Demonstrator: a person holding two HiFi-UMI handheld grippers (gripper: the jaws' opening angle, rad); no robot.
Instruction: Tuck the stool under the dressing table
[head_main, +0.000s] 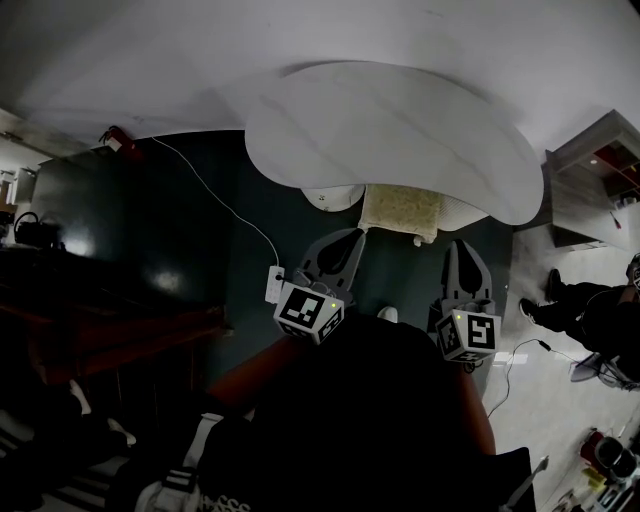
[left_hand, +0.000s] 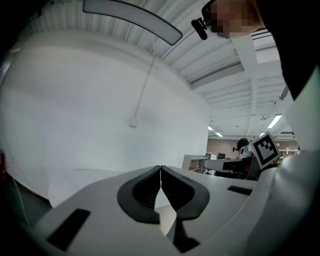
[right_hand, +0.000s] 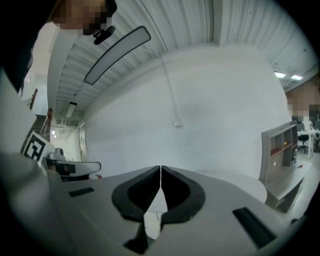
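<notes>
Between the left gripper's (left_hand: 160, 170) jaws: nothing, black pads pressed together, only a white wall ahead. The right gripper (right_hand: 160, 170) is the same, jaws together and empty, pointing roughly level.

Head view: both grippers hover side by side above the dark floor (head_main: 180, 230), just short of the stool (head_main: 400, 210) and touching nothing. The stool sits at the near edge of the dressing table (head_main: 400, 130). The far part of its cream cushion is under the white top and the near part pokes out toward the person. How far under it goes is hidden by the top. A white cable (head_main: 215, 195) runs across the floor to a socket block (head_main: 274, 283) beside the left gripper, clear of the stool.

Step, as I judge it: end of the push, stool mostly tucked, grippers off it.

Next move, if any is needed: drop both closed grippers to the cushion's near edge and nudge it evenly toward the wall so the stool doesn't skew. Otherwise pull back and finish.
</notes>
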